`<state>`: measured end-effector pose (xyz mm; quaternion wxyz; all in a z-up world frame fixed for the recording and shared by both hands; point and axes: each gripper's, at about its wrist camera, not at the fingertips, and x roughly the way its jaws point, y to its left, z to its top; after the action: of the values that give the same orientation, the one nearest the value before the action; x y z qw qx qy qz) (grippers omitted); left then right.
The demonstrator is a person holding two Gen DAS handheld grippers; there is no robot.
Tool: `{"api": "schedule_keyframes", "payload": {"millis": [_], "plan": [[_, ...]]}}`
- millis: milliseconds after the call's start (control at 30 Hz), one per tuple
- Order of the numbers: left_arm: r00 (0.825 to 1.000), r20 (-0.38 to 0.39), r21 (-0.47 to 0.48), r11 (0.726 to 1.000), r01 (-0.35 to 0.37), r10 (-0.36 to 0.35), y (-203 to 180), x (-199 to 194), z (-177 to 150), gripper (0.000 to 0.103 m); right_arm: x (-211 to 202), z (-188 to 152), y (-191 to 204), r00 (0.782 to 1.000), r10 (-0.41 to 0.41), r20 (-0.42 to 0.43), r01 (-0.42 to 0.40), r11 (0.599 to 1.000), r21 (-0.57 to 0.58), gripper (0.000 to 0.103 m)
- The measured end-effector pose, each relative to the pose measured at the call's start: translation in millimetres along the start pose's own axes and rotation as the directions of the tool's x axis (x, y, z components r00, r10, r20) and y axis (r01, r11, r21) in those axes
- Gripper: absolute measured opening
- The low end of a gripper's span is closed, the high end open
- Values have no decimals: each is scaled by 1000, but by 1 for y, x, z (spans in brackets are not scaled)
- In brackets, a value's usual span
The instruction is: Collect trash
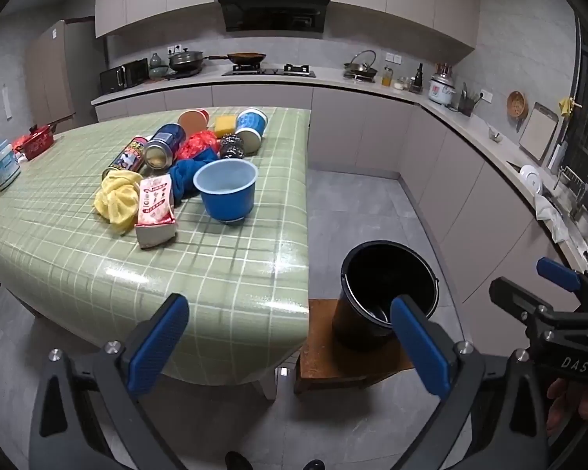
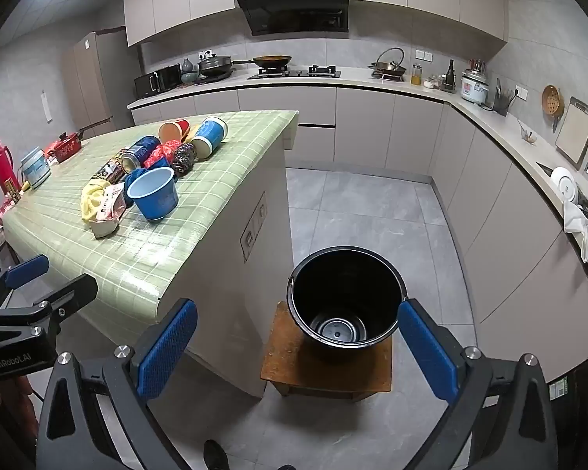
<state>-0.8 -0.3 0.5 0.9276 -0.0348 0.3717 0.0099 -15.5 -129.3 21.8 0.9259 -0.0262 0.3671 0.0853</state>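
A heap of trash lies on the green checked table (image 1: 78,258): a blue paper bowl (image 1: 226,190), a pink-white carton (image 1: 155,211), a yellow cloth (image 1: 115,201), a blue can (image 1: 164,145), a red-yellow can (image 1: 127,156), a red bag (image 1: 198,145) and a blue-white cup (image 1: 251,127). The empty black bucket (image 2: 343,297) stands on a wooden stool (image 2: 327,368) right of the table. My left gripper (image 1: 290,342) is open and empty over the table's near corner. My right gripper (image 2: 298,346) is open and empty just before the bucket.
A red pot (image 1: 39,143) and a white-blue tub (image 1: 4,164) sit at the table's far left. A red thermos (image 2: 2,164) stands beyond. Kitchen counters (image 1: 470,125) run along the back and right walls. Grey tiled floor (image 2: 352,211) lies between table and cabinets.
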Motion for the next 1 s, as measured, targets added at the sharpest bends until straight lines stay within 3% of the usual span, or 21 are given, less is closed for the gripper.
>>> {"api": "schedule_keyframes", "payload": {"millis": [1000], "plan": [[1000, -6, -3, 1000, 1, -1, -3, -4, -1, 103, -6, -1, -9, 1000, 4, 8, -5, 1000, 20, 103]]}}
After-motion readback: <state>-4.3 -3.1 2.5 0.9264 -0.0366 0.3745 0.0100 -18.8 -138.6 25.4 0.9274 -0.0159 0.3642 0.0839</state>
